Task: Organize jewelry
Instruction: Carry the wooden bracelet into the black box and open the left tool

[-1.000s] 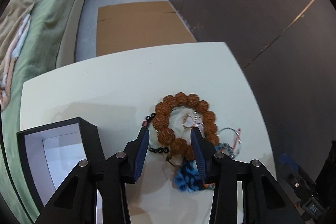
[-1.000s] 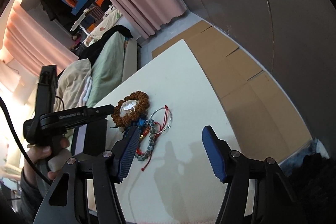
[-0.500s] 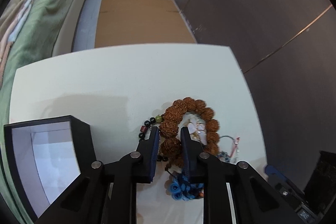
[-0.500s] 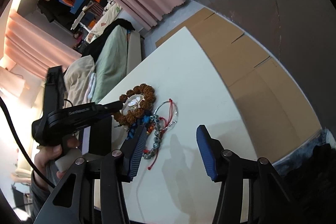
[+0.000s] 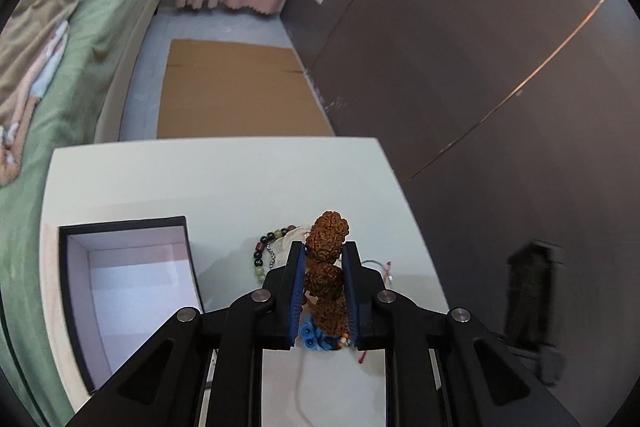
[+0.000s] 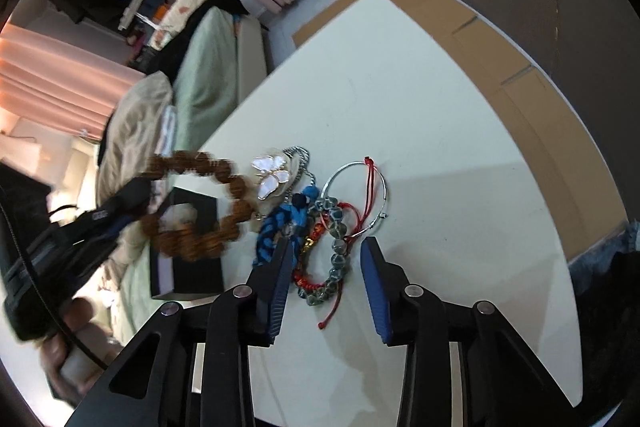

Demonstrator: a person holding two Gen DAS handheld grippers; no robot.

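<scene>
My left gripper (image 5: 323,259) is shut on the brown bead bracelet (image 5: 327,267) and holds it lifted above the white table (image 5: 200,183). In the right wrist view the bracelet (image 6: 200,211) hangs blurred in the air from the left gripper (image 6: 132,199). An open black box (image 5: 124,283) with a white inside stands to the left. My right gripper (image 6: 325,255) is open over the pile: a grey bead bracelet (image 6: 336,259), a blue braided cord (image 6: 280,223), a silver bangle with red cord (image 6: 360,195), a butterfly pendant (image 6: 272,175).
A dark bead string (image 5: 268,247) lies on the table next to the box. A bed with green bedding (image 5: 60,67) runs along the table's left. Cardboard (image 5: 236,91) lies on the floor beyond the far edge. A dark wall (image 5: 480,67) is at right.
My left gripper closed on the brown bead bracelet and lifted it off the pile. My right gripper came lower and nearer to the remaining jewelry.
</scene>
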